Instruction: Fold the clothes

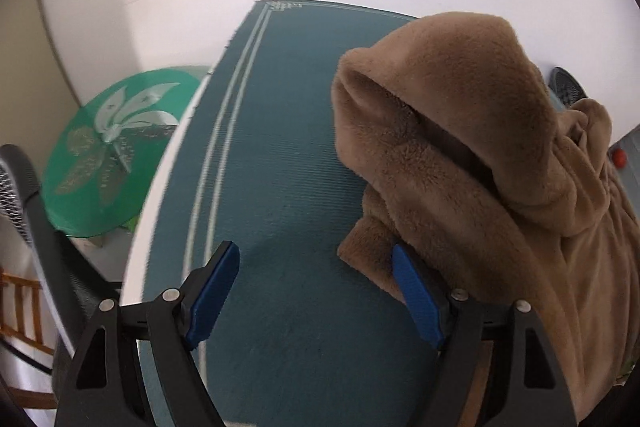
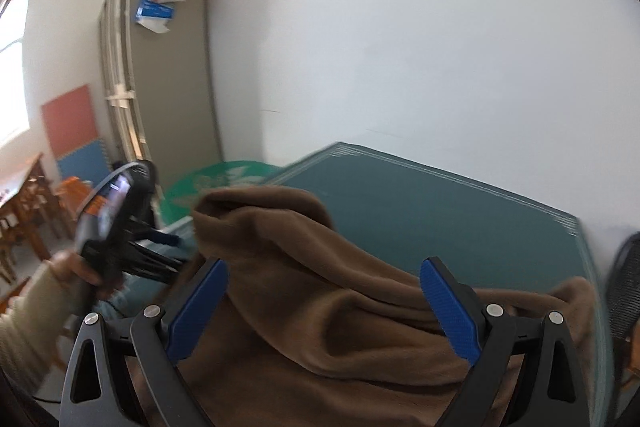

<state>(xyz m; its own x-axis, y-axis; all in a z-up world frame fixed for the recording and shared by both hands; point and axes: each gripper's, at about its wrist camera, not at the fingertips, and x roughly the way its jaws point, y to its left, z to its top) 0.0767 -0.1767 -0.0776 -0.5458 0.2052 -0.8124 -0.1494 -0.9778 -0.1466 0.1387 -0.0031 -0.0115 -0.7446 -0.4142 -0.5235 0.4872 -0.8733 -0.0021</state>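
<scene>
Brown fleece garment (image 1: 472, 163) heaped on teal mat (image 1: 280, 187) over white table (image 1: 160, 195), left gripper (image 1: 316, 291) jaws spread wide, one finger against the garment edge, right gripper (image 2: 324, 303) jaws spread above the fleece, nothing clamped, green round panel (image 1: 108, 151) beside the table.

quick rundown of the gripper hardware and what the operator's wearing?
Both the left gripper and right gripper have black angular linkage arms with silver pivot pins and blue textured finger pads. The left unit's handle is dark with an orange label. No cables visible. The operator's sleeve is cream knit.
</scene>
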